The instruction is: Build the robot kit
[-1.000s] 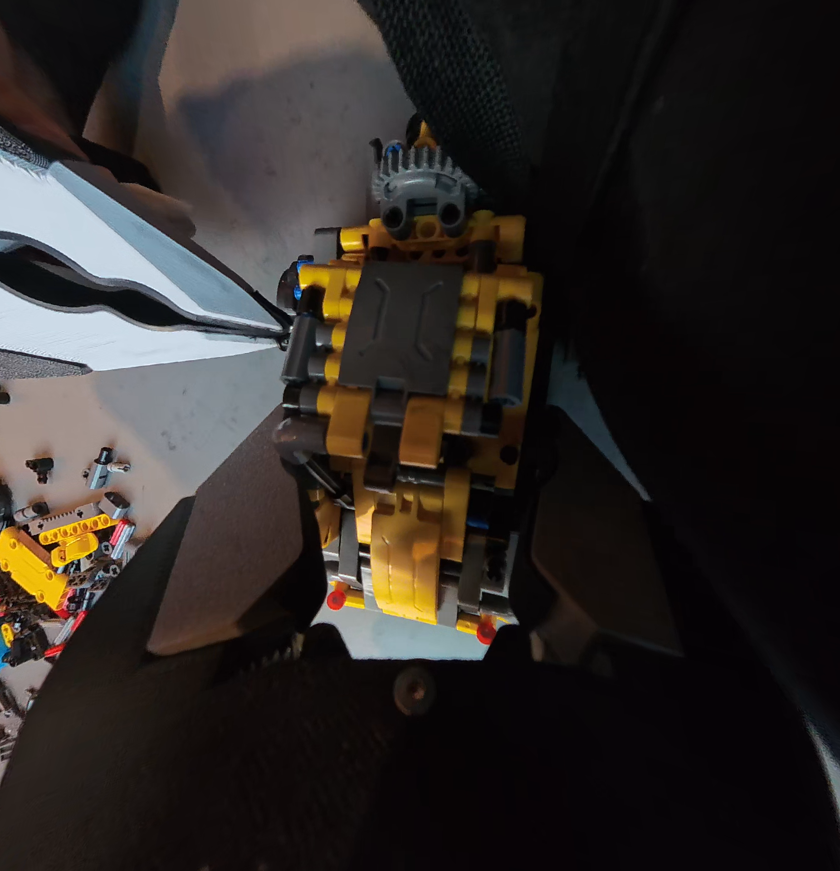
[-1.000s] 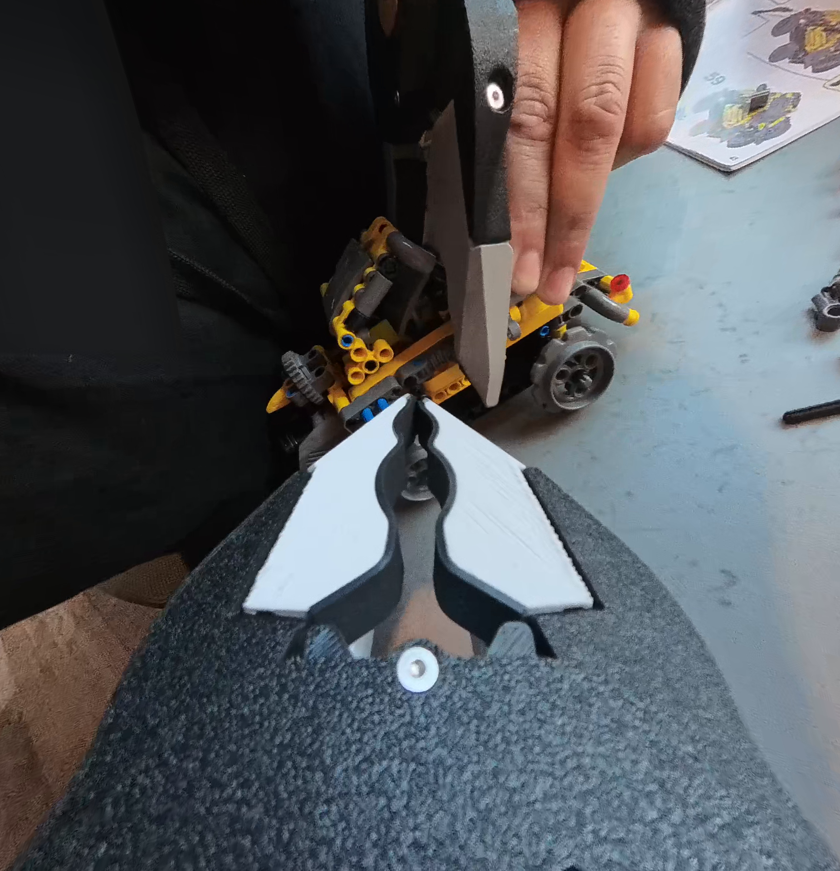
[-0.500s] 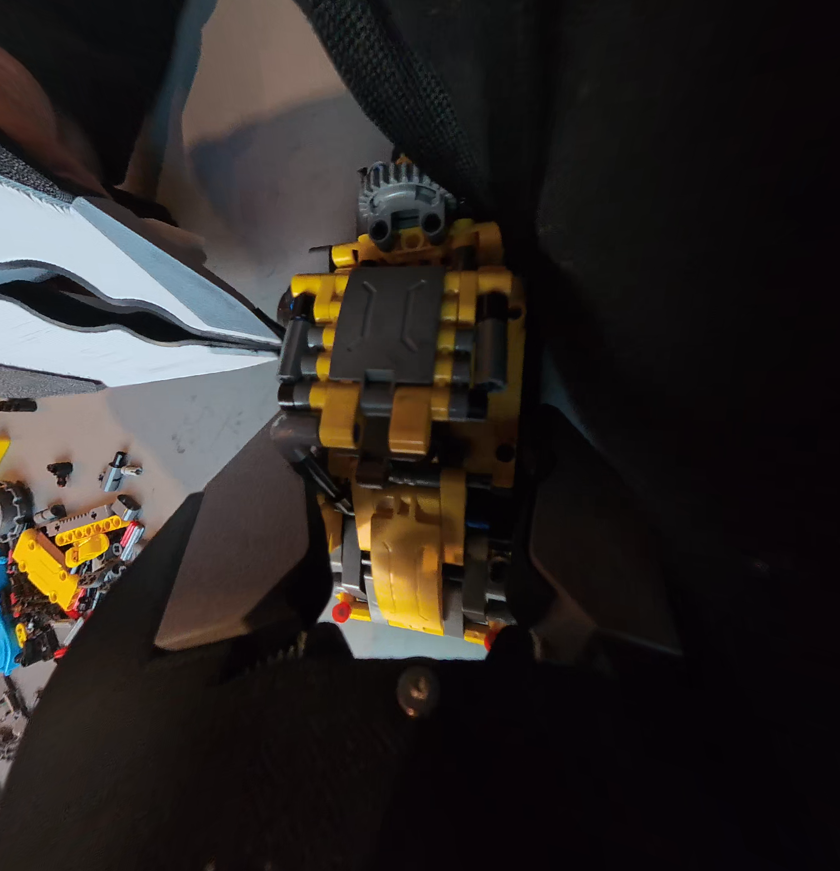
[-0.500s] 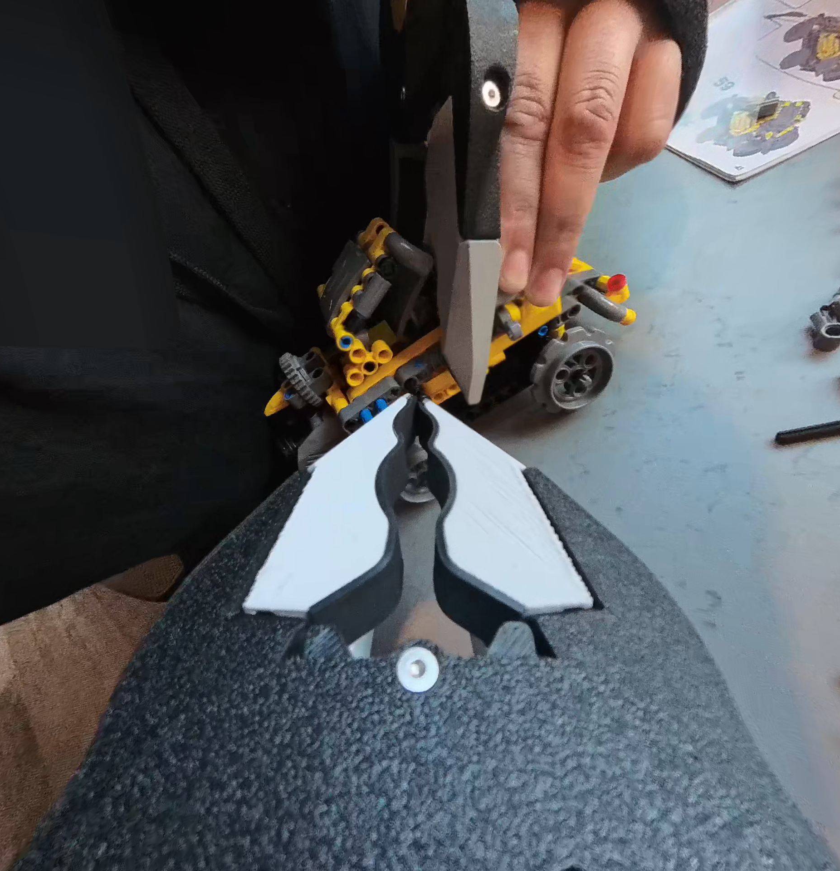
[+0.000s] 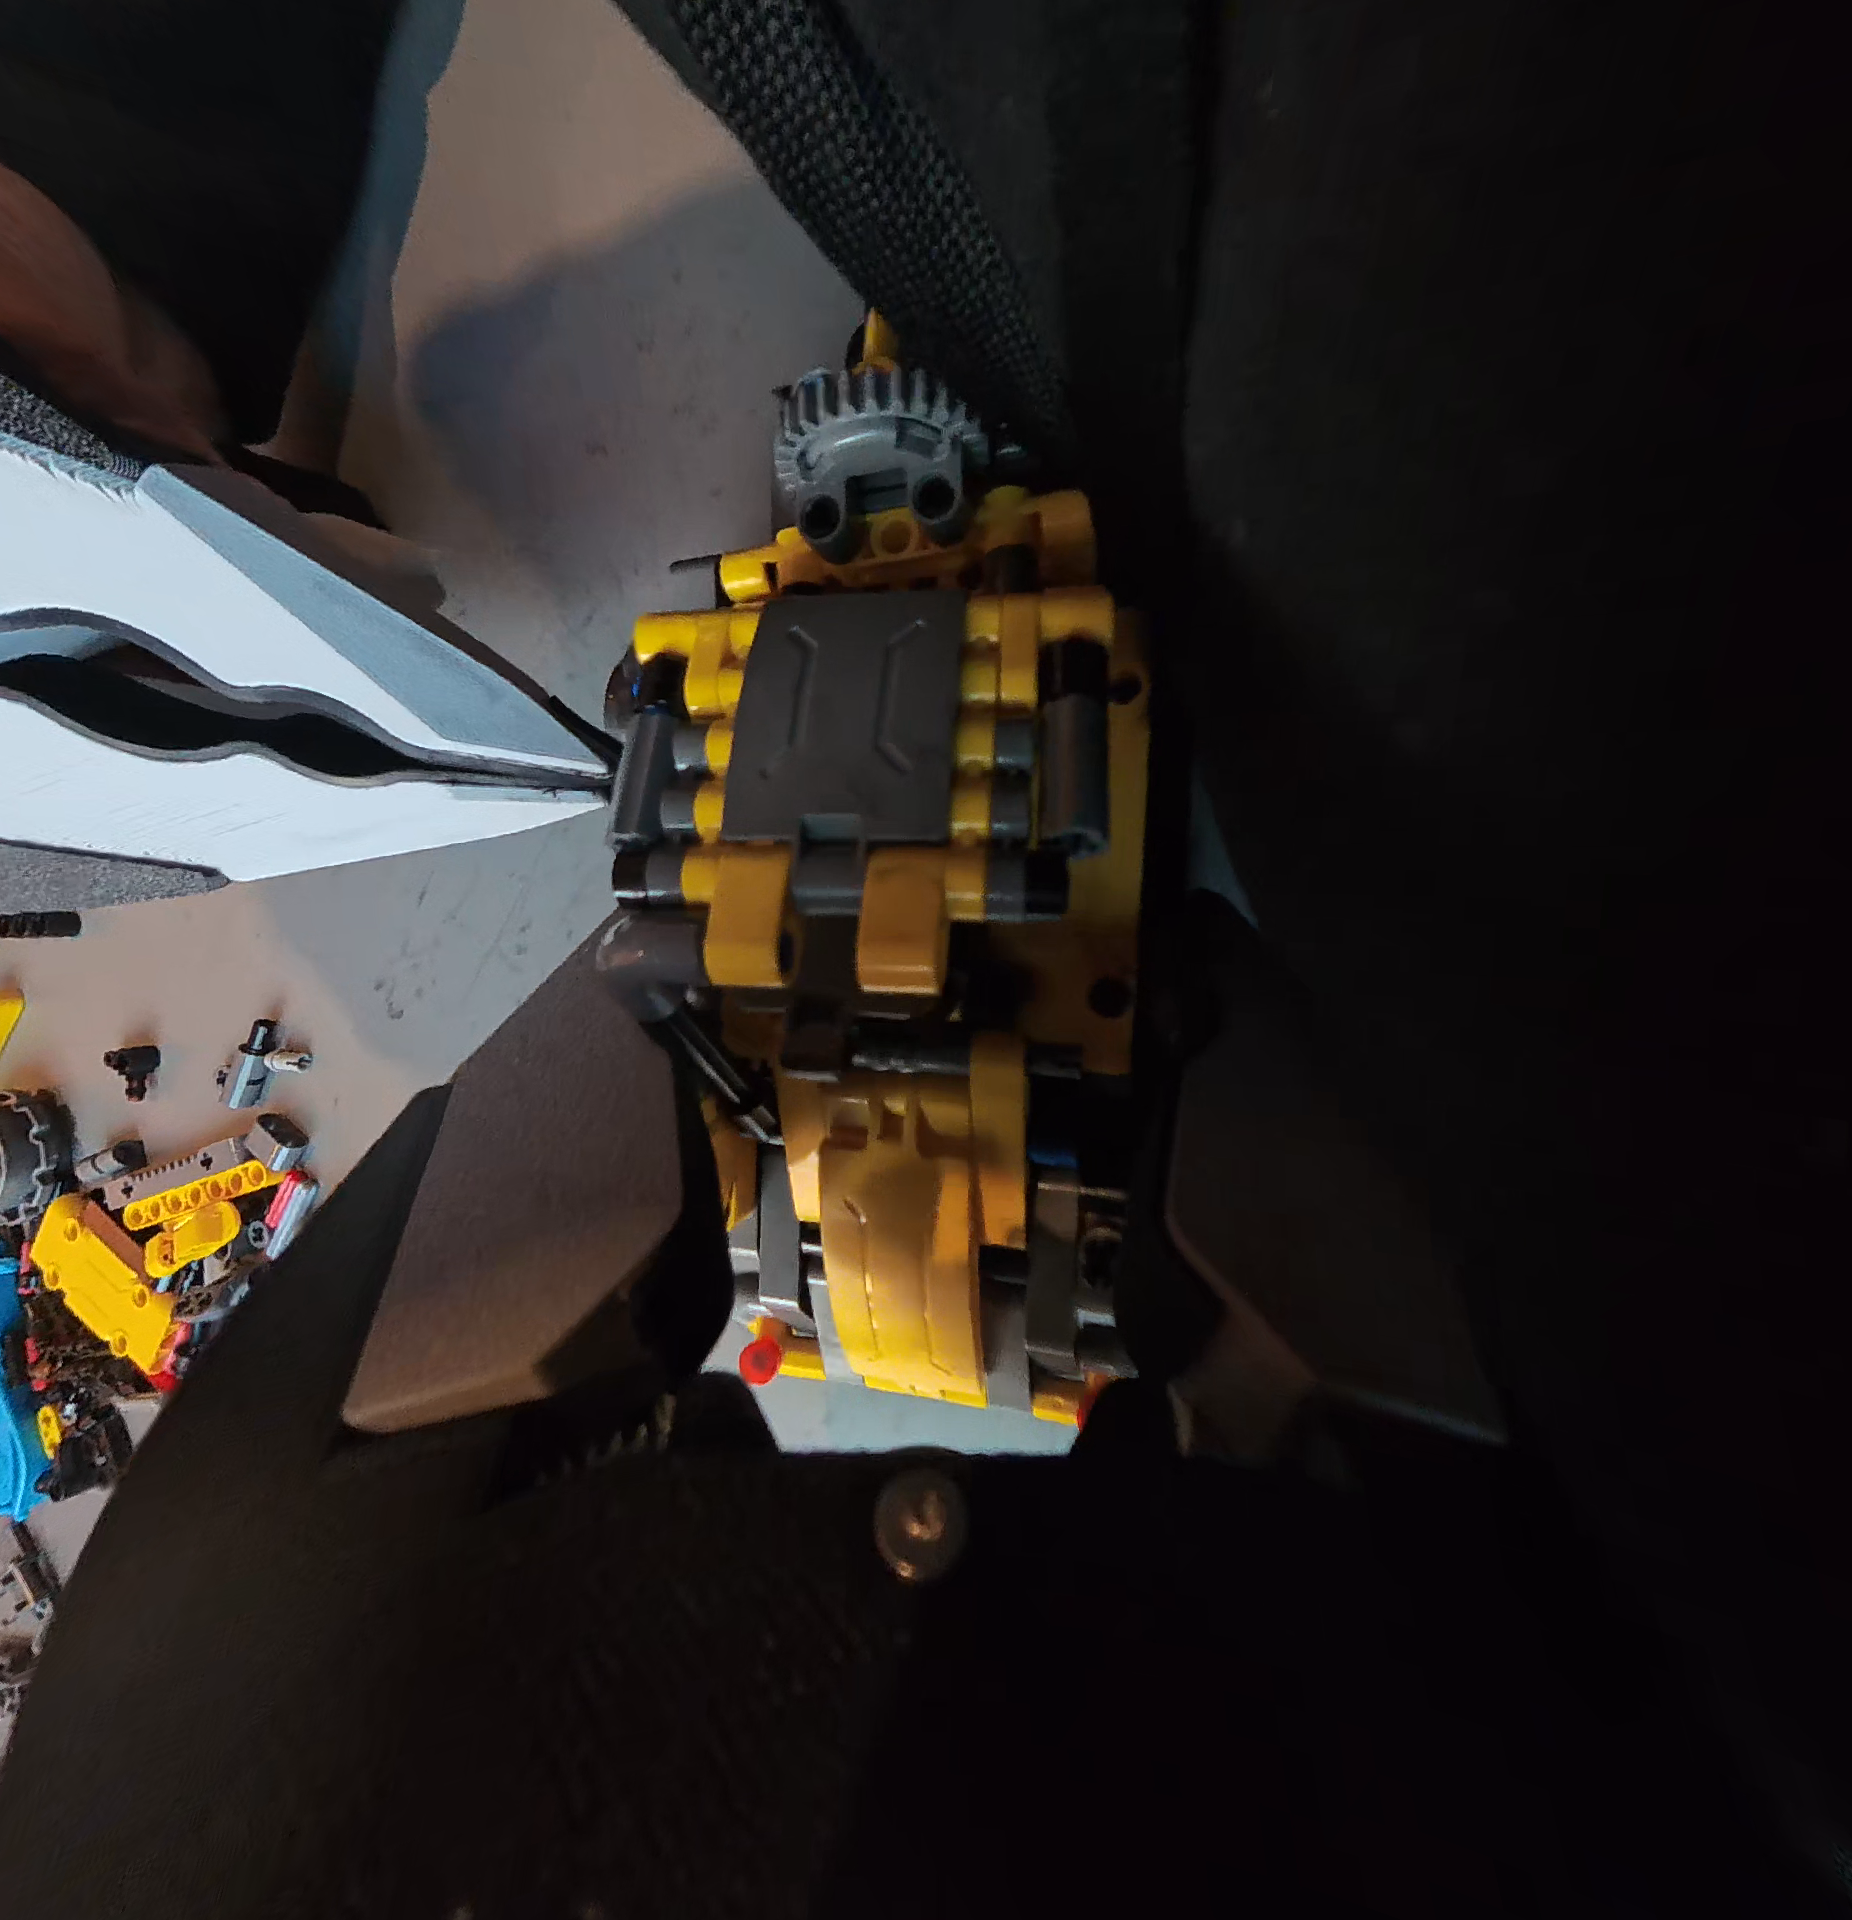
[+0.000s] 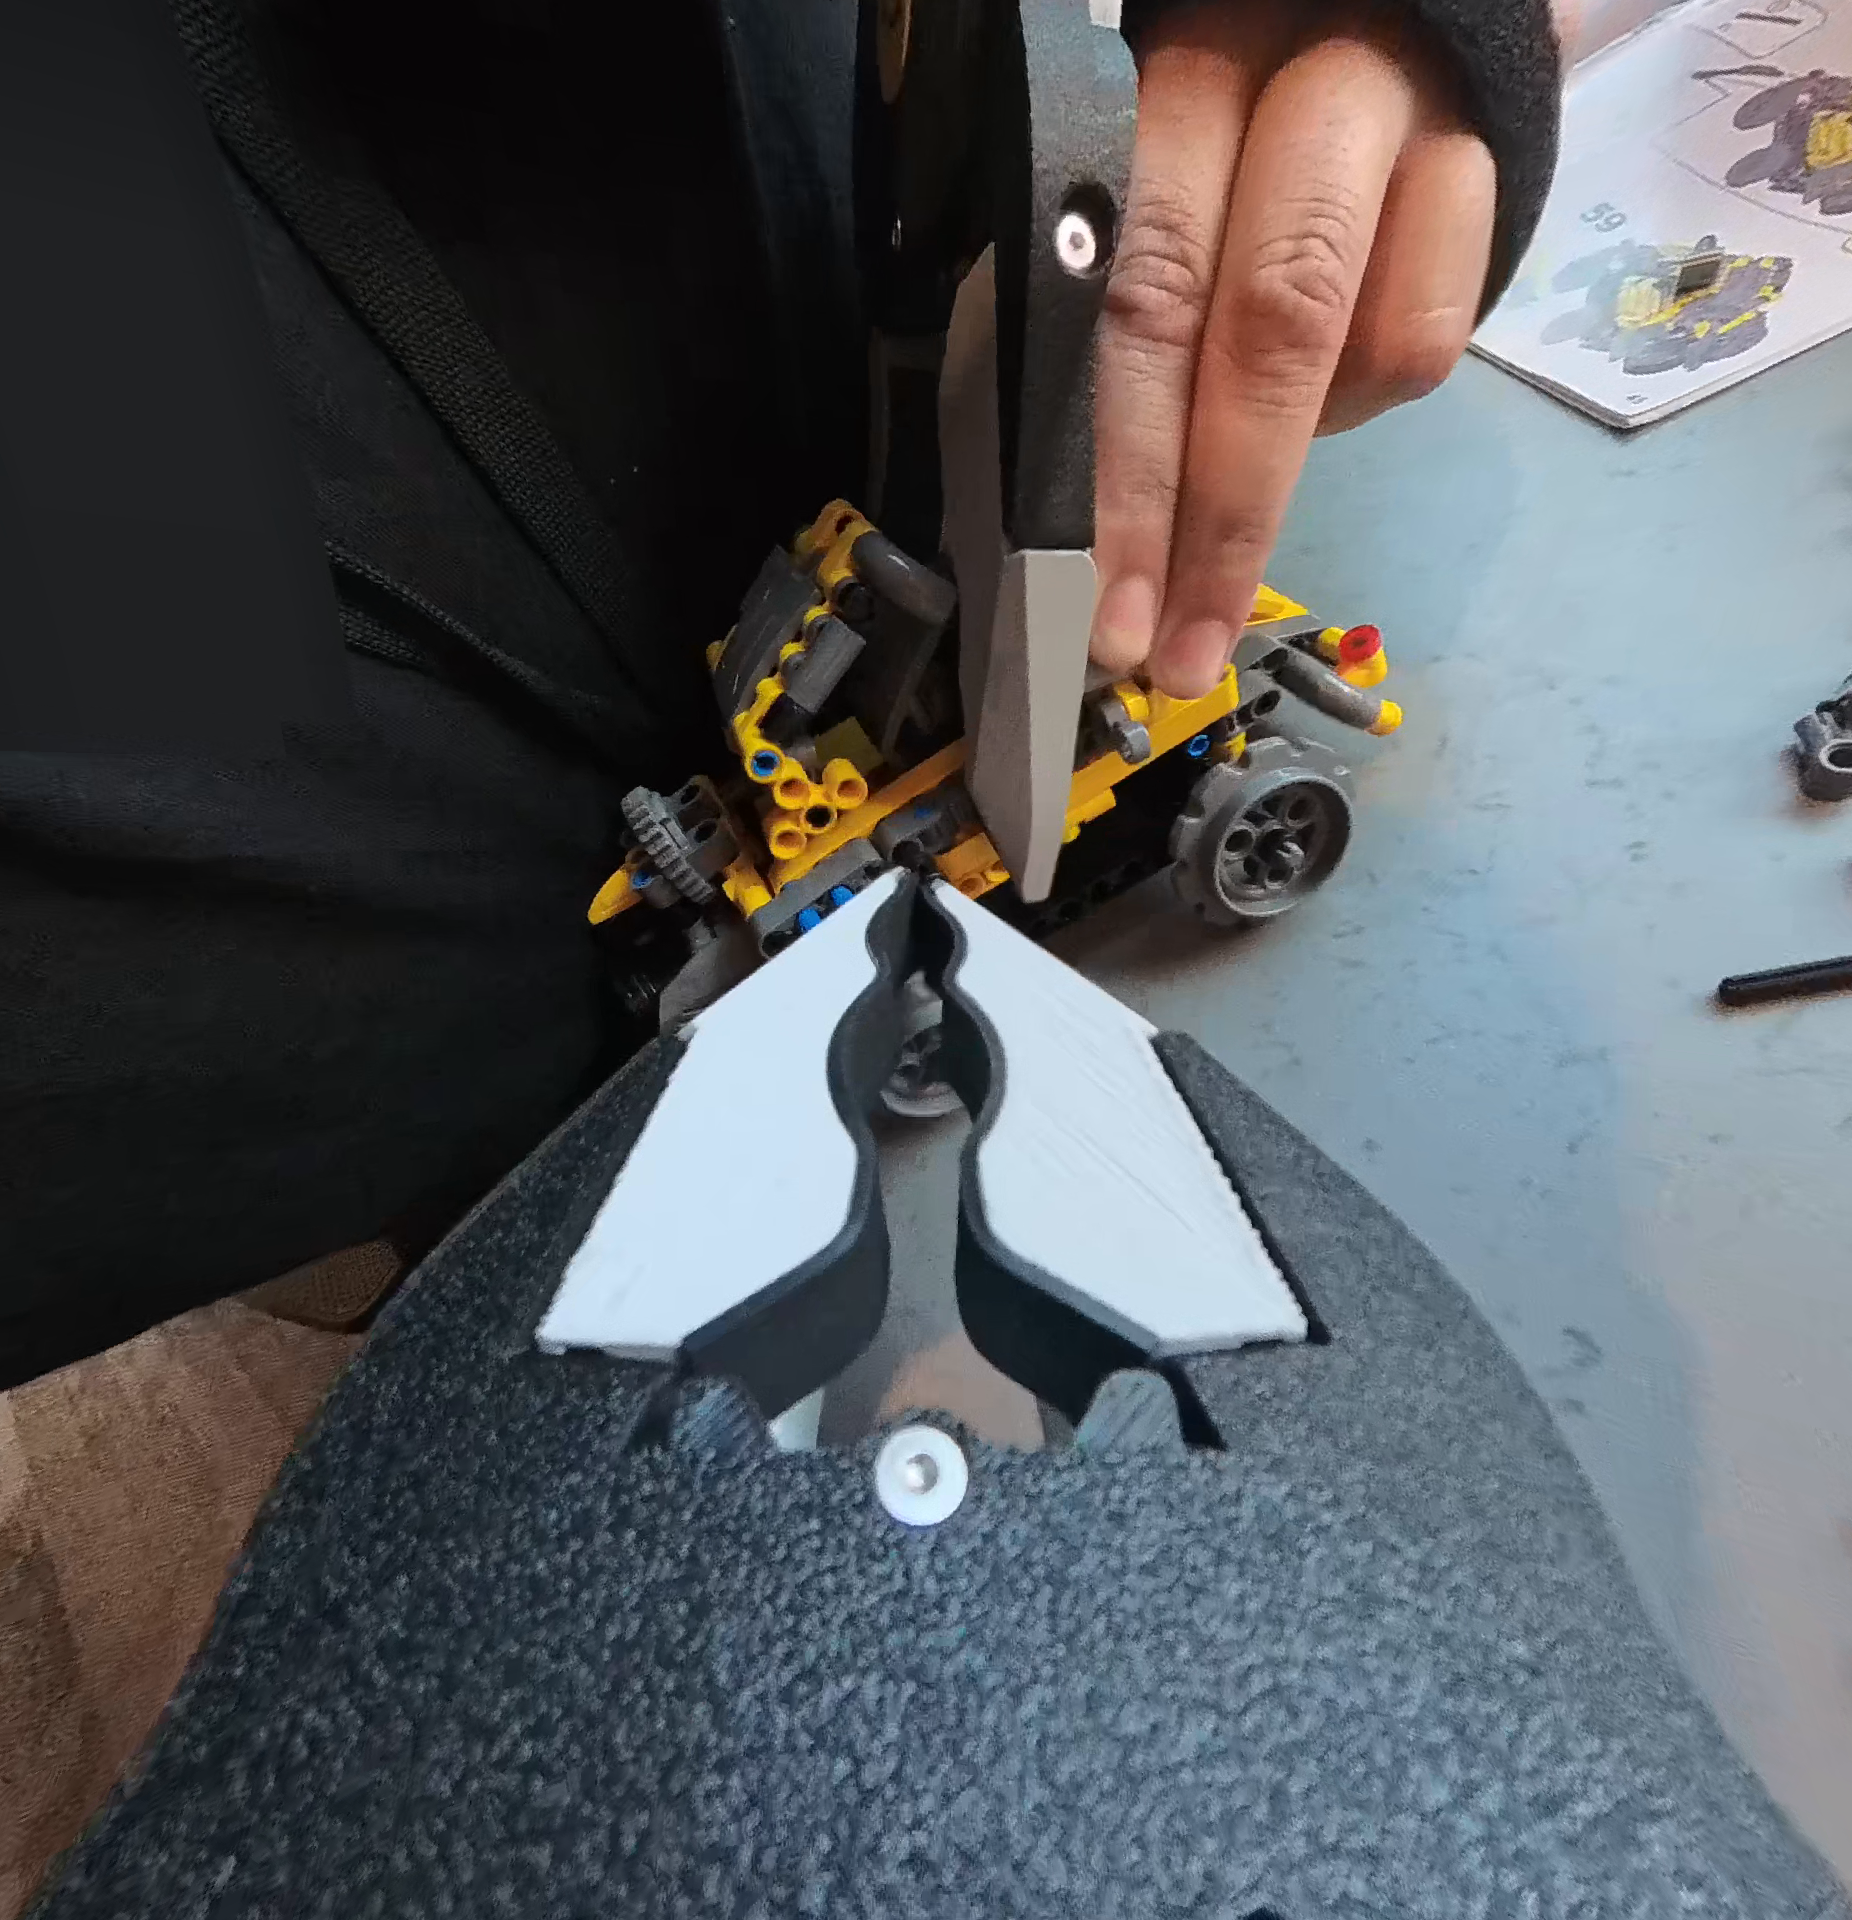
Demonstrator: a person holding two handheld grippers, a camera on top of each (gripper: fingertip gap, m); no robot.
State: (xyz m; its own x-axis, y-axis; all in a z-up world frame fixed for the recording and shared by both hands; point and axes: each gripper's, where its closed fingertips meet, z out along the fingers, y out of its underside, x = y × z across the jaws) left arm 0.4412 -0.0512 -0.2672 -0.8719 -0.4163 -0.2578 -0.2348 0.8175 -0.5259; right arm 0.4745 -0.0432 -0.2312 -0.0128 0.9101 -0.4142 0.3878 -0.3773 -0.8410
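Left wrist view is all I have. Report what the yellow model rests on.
Observer: The yellow model stands on grey wheels on the table.
Operator: Report any hand on it.
Observer: Two fingertips press on its yellow top, beside a finger of the left hand-held gripper.
Operator: Report what lies beyond it.
Observer: An open instruction booklet, far right on the table.
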